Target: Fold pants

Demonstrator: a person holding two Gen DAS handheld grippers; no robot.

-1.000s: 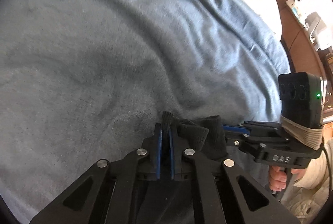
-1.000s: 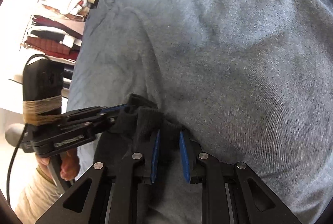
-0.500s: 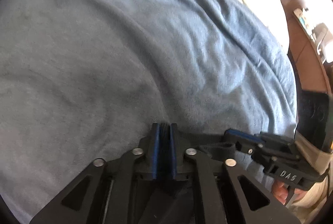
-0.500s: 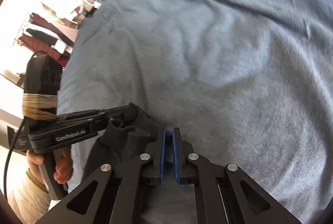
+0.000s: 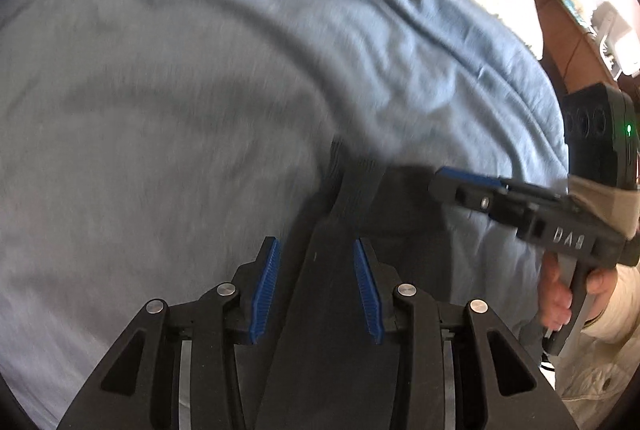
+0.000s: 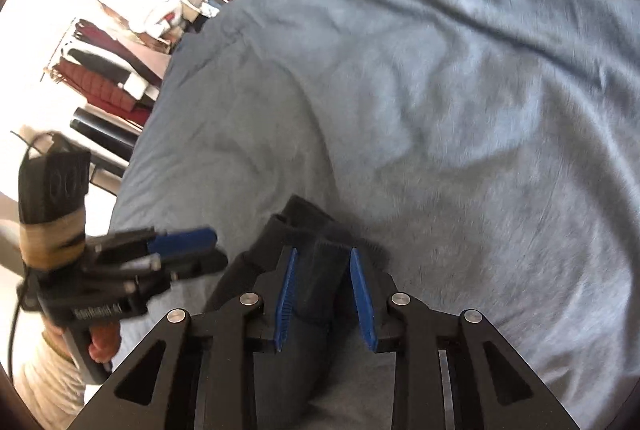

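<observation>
A grey-blue blanket (image 5: 200,118) covers the bed and fills both wrist views; beyond its far left edge a clothes rack (image 6: 120,42) hangs with red, white and dark garments. The dark pants (image 6: 316,282) lie bunched at the blanket's near edge, their ribbed end pointing away from the person, so the long axis runs straight out along both pairs of fingers. The left gripper (image 5: 316,286) has just been opening, and its blue pads stand apart with the dark cloth lying between them, not pinched. The right gripper (image 6: 323,296) has also just been opening; the fabric sits loose in its narrow gap. Both are about equally near, the cloth just ahead and below. Readable writing: "DAS" on the right tool's side, and a blurred, illegible brand on the left tool.
</observation>
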